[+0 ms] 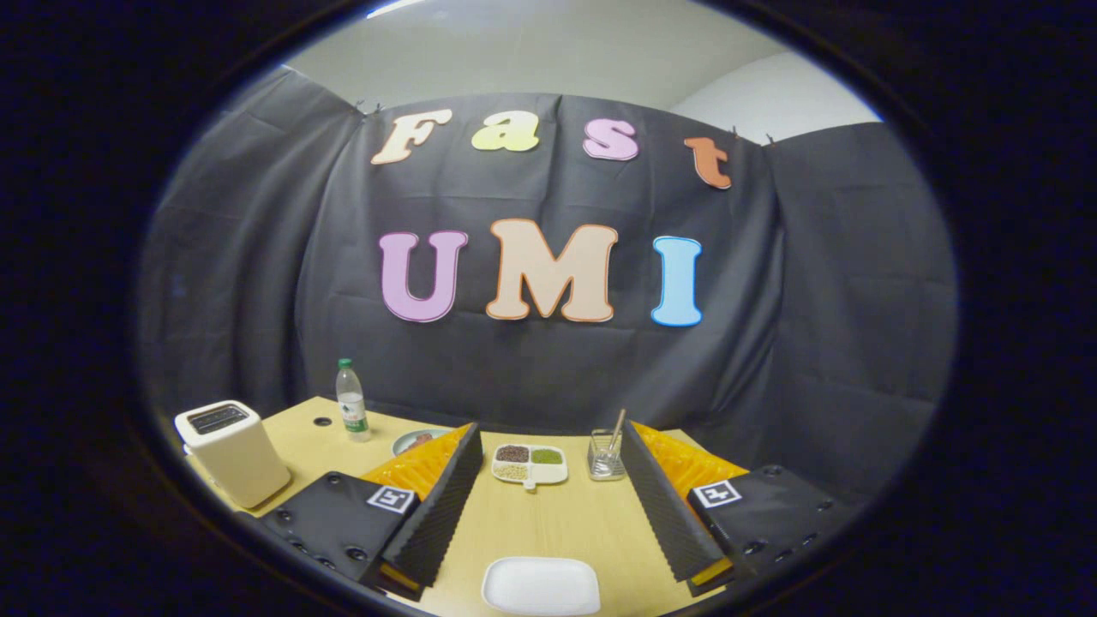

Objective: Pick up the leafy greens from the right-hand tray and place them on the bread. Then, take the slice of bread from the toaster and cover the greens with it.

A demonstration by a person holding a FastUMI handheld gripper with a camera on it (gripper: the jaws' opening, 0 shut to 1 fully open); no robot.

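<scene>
My gripper (548, 426) is open and held above the wooden table (557, 523), with nothing between its fingers. A white toaster (231, 450) stands at the table's left corner, beyond the left finger; its top slot looks dark and I cannot make out a bread slice in it. A white rectangular plate (540, 585) lies on the near table between the finger bases and looks bare. Farther ahead, between the fingertips, sits a small white divided dish (530, 464) with dark, pale and green fillings. I cannot pick out leafy greens or bread as such.
A clear plastic bottle (351, 411) with a green cap stands at the back left. A grey plate (417, 440) with something reddish peeks from behind the left fingertip. A glass (606, 457) holding a stick stands by the right fingertip. Black cloth walls close the table's back.
</scene>
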